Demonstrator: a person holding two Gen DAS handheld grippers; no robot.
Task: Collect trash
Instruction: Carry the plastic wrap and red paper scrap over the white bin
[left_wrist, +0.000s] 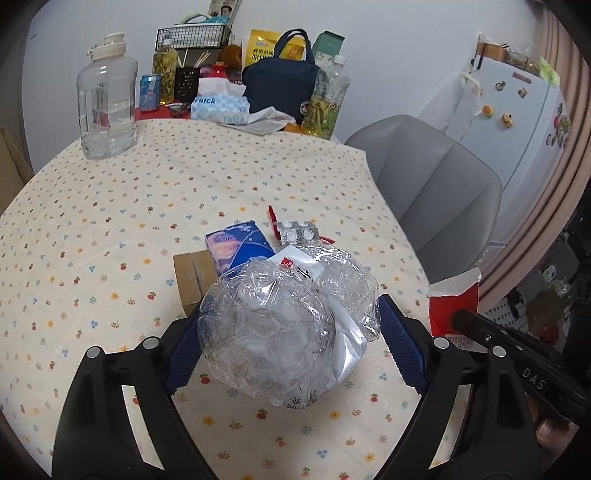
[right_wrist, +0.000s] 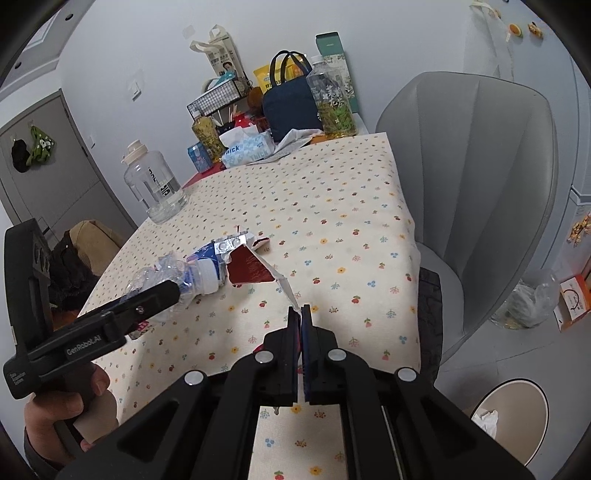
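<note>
A crushed clear plastic bottle (left_wrist: 266, 332) sits between the blue pads of my left gripper (left_wrist: 291, 306), which press on both its sides. In the right wrist view the bottle (right_wrist: 166, 273), with its white cap (right_wrist: 208, 277), hangs at the tip of the left gripper (right_wrist: 173, 288). My right gripper (right_wrist: 299, 310) is shut on the torn white edge of a red carton (right_wrist: 251, 271). The same carton (left_wrist: 454, 306) shows at the table's right edge. A blue packet (left_wrist: 236, 247), a pill blister (left_wrist: 297, 232) and a cardboard piece (left_wrist: 192, 275) lie behind the bottle.
The table has a flowered cloth (left_wrist: 147, 206). At the back stand a water jug (left_wrist: 107, 110), a tissue box (left_wrist: 219, 109), a navy bag (left_wrist: 280, 85) and a tea bottle (left_wrist: 325, 103). A grey chair (right_wrist: 472, 192) stands to the right, a white bin (right_wrist: 517, 417) on the floor.
</note>
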